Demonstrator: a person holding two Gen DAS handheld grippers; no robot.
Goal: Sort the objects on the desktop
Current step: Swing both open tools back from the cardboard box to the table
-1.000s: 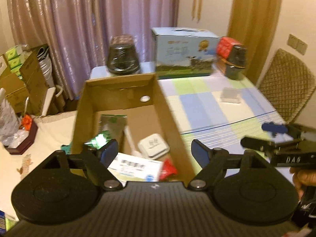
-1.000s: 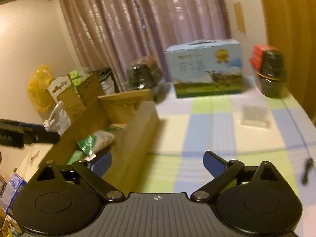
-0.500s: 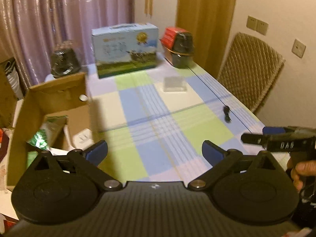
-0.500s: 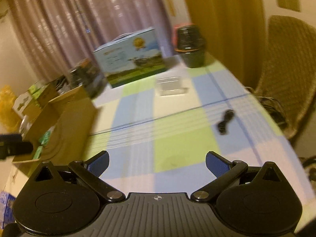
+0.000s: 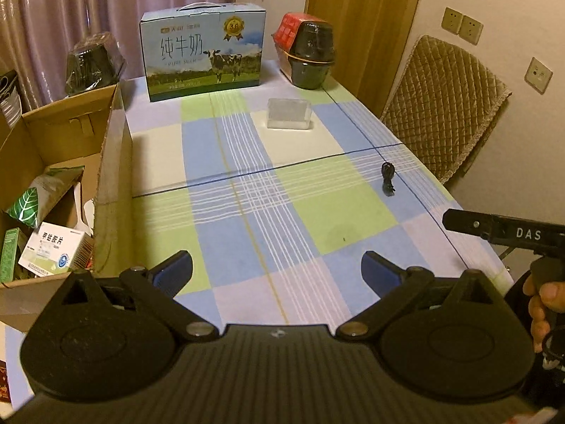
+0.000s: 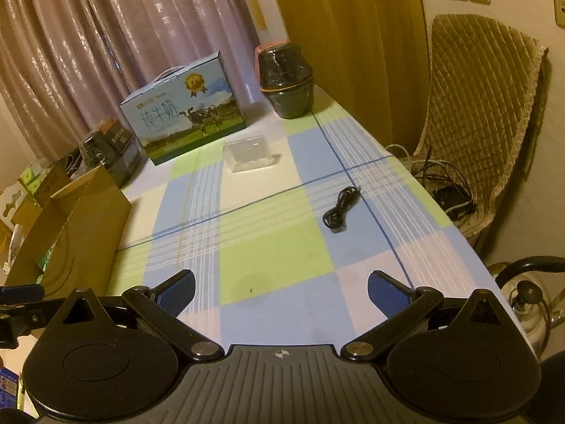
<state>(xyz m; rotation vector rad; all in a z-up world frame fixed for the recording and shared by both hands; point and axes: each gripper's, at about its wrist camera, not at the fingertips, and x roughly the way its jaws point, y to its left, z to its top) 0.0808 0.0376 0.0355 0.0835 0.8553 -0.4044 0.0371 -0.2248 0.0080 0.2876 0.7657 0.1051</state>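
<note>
1. The left gripper [image 5: 275, 268] is held over the near part of the checked tablecloth [image 5: 247, 183]. Its jaws have just been opening and are now spread wide, with nothing between the blue pads [image 5: 174, 270].
2. The right gripper [image 6: 280, 291] is likewise seen splayed over the near cloth, nothing between its fingers. In the left wrist view part of it is visible at the right edge, held by a hand [image 5: 545, 304].
3. A small coiled black cable [image 6: 340, 208] is noted lying on the cloth, right of centre, beyond both grippers and apart from every other object.
4. A clear plastic box [image 5: 289, 113] is recorded farther back, near the table's middle, standing alone.
5. An open cardboard box [image 5: 106, 162] is found at the left edge of the table. Inside it a white medicine carton [image 5: 53, 247] and a green leaf-printed packet [image 5: 35, 198] are seen.
6. At the far edge a blue milk carton with a cow picture [image 5: 203, 53] is observed, with a dark wrapped pot [image 5: 310, 56] to its right and another dark wrapped container [image 5: 93, 62] to its left.
7. A quilted chair [image 5: 445, 113] is noted on the right side of the table.
</note>
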